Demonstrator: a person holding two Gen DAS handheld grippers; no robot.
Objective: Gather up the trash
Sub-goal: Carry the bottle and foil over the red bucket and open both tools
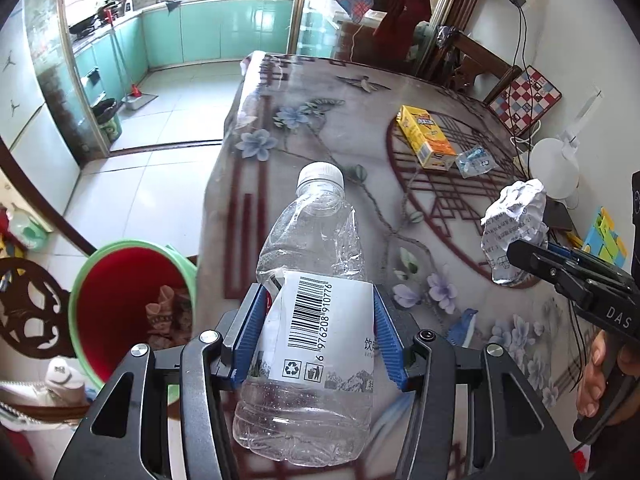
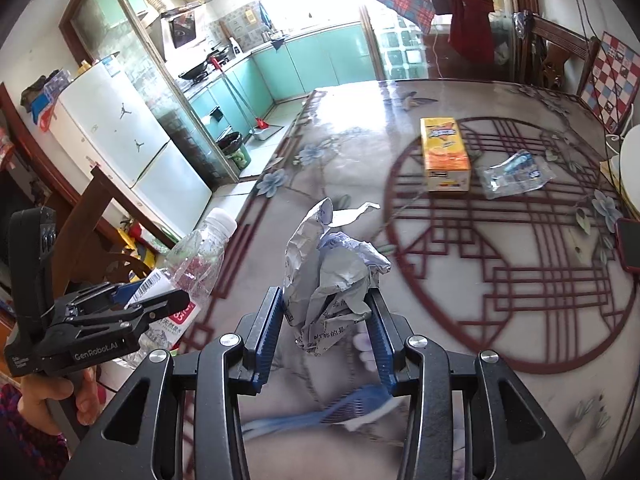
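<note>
With the left gripper (image 1: 320, 332) clamped on the bottle (image 1: 312, 312) and the right gripper (image 2: 326, 332) on crumpled paper (image 2: 332, 280), each should release only when squarely above the bin (image 1: 120, 304).

I see the floral-patterned table (image 2: 460, 312), yellow carton (image 2: 444, 156) lying flat mid-table, crumpled clear wrapper (image 2: 516, 174) just beside it.

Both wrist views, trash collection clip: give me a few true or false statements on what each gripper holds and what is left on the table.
1. The left gripper is clamped on a capped plastic bottle. True.
2. The right gripper is empty. False: it grips a crumpled paper ball.
3. A yellow carton lies on the table. True.
4. The bin stands on the table. False: it is on the floor beside it.
5. A flattened clear wrapper lies beside the carton. True.
</note>
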